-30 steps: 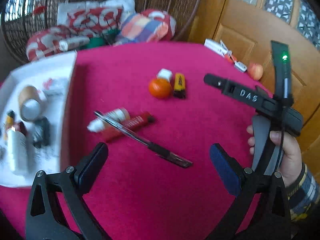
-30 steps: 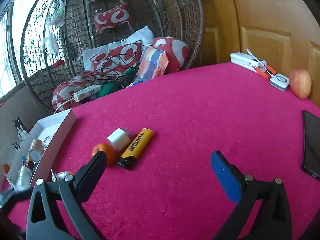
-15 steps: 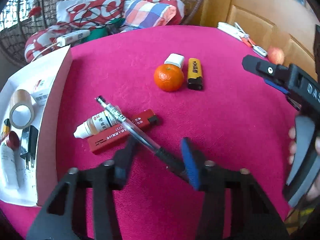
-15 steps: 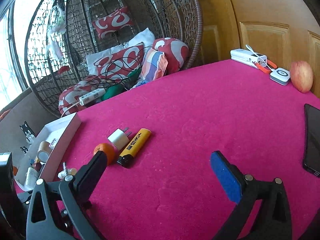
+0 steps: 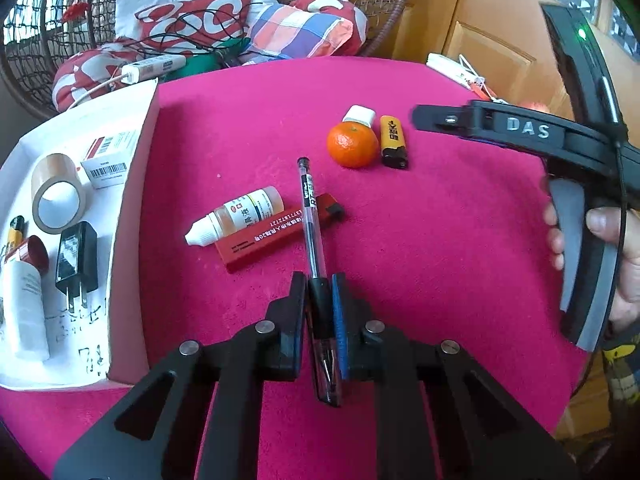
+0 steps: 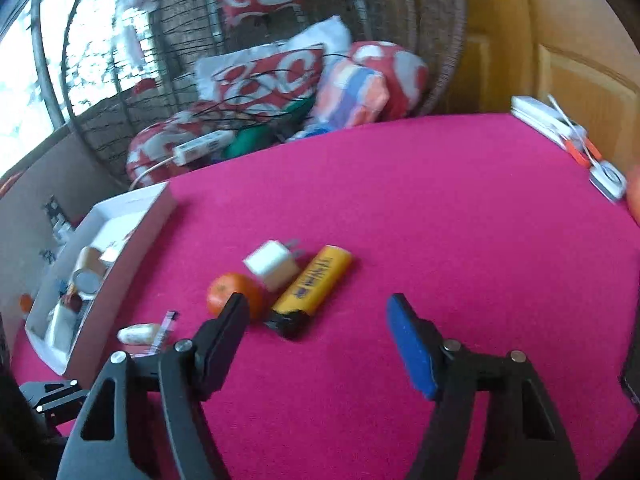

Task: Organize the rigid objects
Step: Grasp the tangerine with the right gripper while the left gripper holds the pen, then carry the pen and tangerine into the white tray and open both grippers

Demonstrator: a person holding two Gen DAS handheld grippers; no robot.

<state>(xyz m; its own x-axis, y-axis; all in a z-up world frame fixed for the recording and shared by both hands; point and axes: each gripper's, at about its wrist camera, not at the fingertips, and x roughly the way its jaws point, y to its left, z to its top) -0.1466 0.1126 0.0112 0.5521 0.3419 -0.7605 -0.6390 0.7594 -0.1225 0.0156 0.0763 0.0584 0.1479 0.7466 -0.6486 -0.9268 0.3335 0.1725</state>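
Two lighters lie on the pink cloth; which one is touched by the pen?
The red lighter: the clear pen crosses it. The yellow lighter lies apart, beside the orange.

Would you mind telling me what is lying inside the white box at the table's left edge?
Inside the white box: a tape roll, a barcoded carton, a black plug adapter, a white bottle and a red-capped item. Its far-left contents are cut off.
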